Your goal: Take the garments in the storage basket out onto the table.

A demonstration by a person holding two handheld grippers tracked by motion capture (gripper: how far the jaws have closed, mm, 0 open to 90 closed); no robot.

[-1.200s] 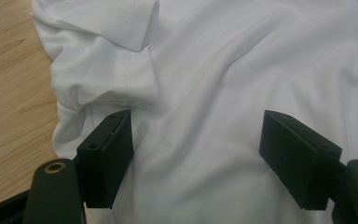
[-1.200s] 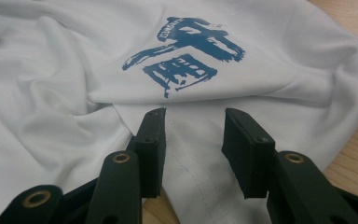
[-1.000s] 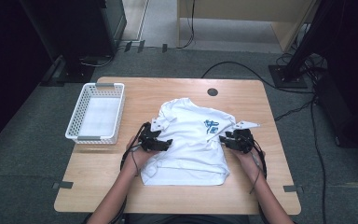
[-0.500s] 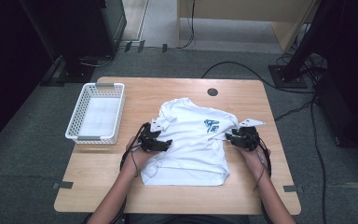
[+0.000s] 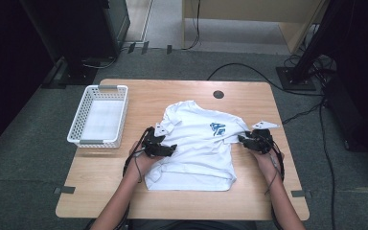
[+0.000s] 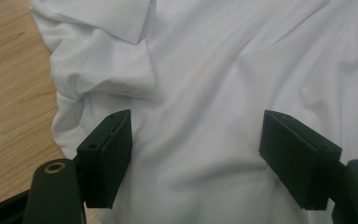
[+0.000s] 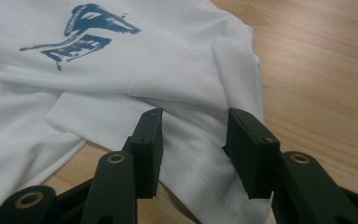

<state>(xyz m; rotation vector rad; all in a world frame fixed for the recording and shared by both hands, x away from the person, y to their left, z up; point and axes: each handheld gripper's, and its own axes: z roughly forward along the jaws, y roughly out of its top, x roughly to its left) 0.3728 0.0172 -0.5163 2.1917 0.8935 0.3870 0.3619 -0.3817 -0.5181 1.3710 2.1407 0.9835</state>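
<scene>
1. White T-shirt (image 5: 196, 143) spread flat mid-table (image 5: 182, 98), as before.
2. Right gripper (image 5: 247, 140) shifted outward to the shirt's right edge; jaws apart over the sleeve hem (image 7: 200, 168), gripping nothing.
3. Left gripper (image 5: 168, 149) unmoved, jaws apart above the cloth.

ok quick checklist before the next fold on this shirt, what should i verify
1. Left gripper over the shirt, jaws wide, no cloth pinched: ok.
2. Right gripper astride the folded sleeve, jaws apart: ok.
3. Right pads pressing the sleeve cloth: not ok, gaps show beside both.
4. Shirt fully on the table, nothing hanging over an edge: ok.
5. Basket clear of the shirt: ok.
6. Shirt smooth before folding: not ok, bunched near the left sleeve.
</scene>
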